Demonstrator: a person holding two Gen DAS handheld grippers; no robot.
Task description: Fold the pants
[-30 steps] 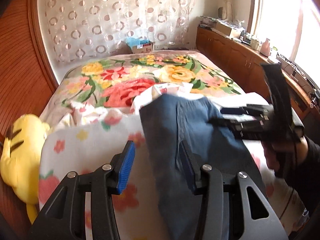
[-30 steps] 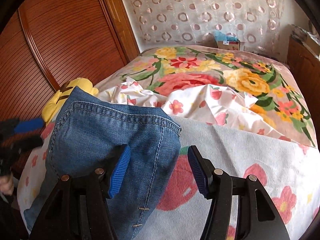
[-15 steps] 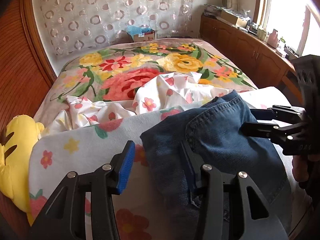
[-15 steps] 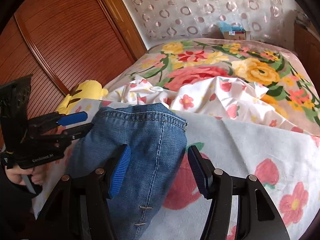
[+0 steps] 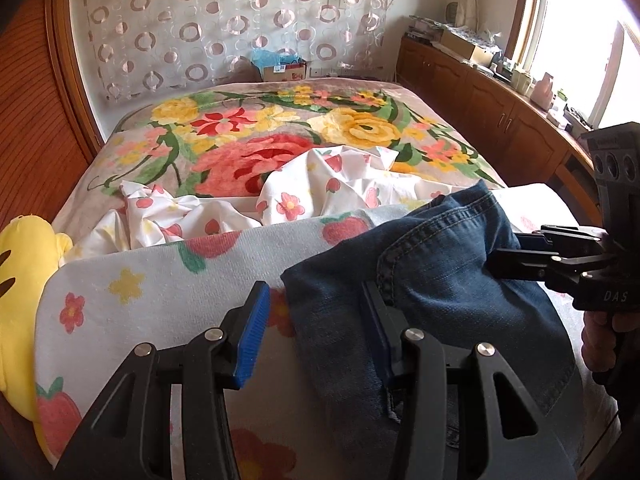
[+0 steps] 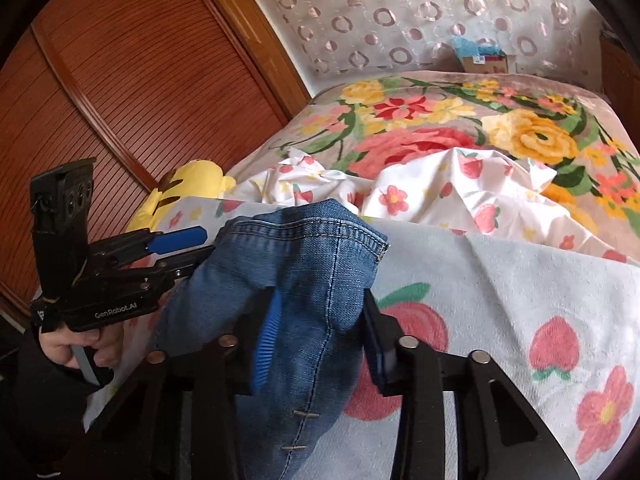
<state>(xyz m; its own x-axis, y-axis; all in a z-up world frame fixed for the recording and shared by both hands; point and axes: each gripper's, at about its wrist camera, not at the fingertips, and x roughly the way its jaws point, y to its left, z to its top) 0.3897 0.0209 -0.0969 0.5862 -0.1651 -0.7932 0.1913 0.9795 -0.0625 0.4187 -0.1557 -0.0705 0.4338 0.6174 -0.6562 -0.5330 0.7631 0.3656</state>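
Blue denim pants lie partly doubled over on a strawberry-print towel at the near end of the bed. My left gripper is open, low over the towel, with the pants' left edge between its fingers and the pads apart from it. In the right wrist view the stitched hem of the pants humps up ahead of my right gripper. Its jaws are closing, and bunched denim fills the gap between the pads. The left gripper shows there at the pants' left side, held by a hand.
A yellow plush toy lies at the bed's left edge by the wooden wardrobe. A crumpled white floral sheet sits beyond the towel on the flowered blanket. Wooden cabinets line the right wall, and a box stands past the bed.
The right jaws have narrowed onto the denim. The left gripper has come down and in towards the pants' left edge. The pants' raised end has sunk lower onto the towel.
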